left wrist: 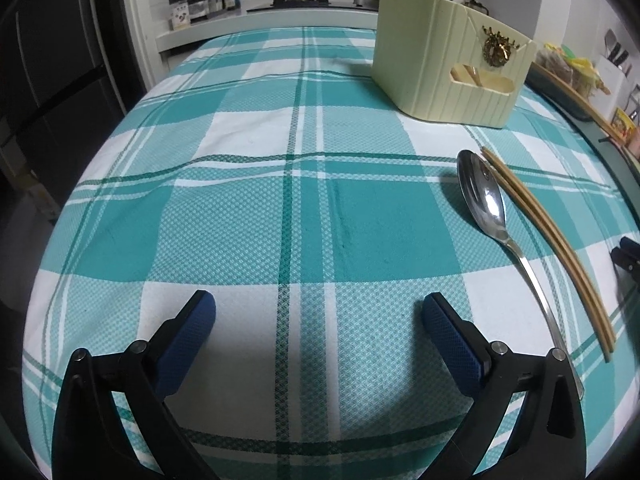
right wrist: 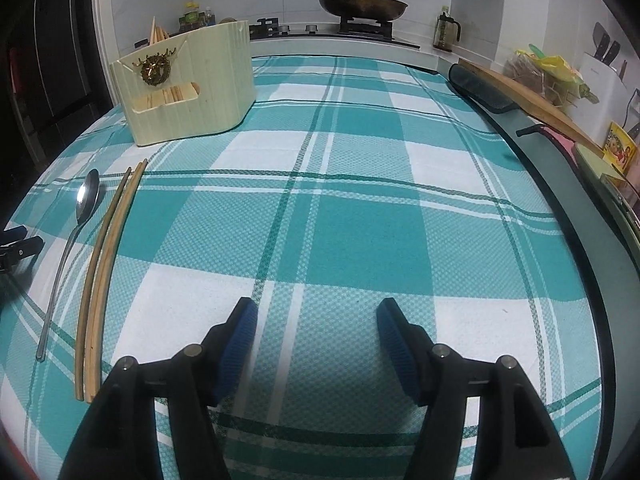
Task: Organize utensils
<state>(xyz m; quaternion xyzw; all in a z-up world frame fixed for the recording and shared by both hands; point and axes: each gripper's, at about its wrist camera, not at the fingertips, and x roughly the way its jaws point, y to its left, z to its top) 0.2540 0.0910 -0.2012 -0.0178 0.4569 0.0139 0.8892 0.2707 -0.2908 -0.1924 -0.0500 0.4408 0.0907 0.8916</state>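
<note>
The tabletop (right wrist: 360, 208) under its teal-and-white checked cloth fills both views; its far edge meets the kitchen counter (right wrist: 340, 46) at 12 o'clock, and in the right wrist view its right edge curves down from 1 to 4 o'clock. The middle of the cloth lies bare in front of both claws.

The cream utensil holder (left wrist: 436, 60) stands near the far edge, at 1 o'clock in the left view and 10 o'clock in the right view, with chopsticks already upright in its tall back section.

A pair of wooden chopsticks (right wrist: 106, 264) lies flat on the cloth, lengthwise toward the holder, just beside a steel spoon (right wrist: 76, 232) on their left.

The left claw (left wrist: 320, 312) hovers spread wide with nothing between its blue pads; spoon and chopsticks lie at its 2 o'clock. The right claw (right wrist: 318, 316) is likewise parted and holds nothing; the utensils lie at its 9 o'clock.
</note>
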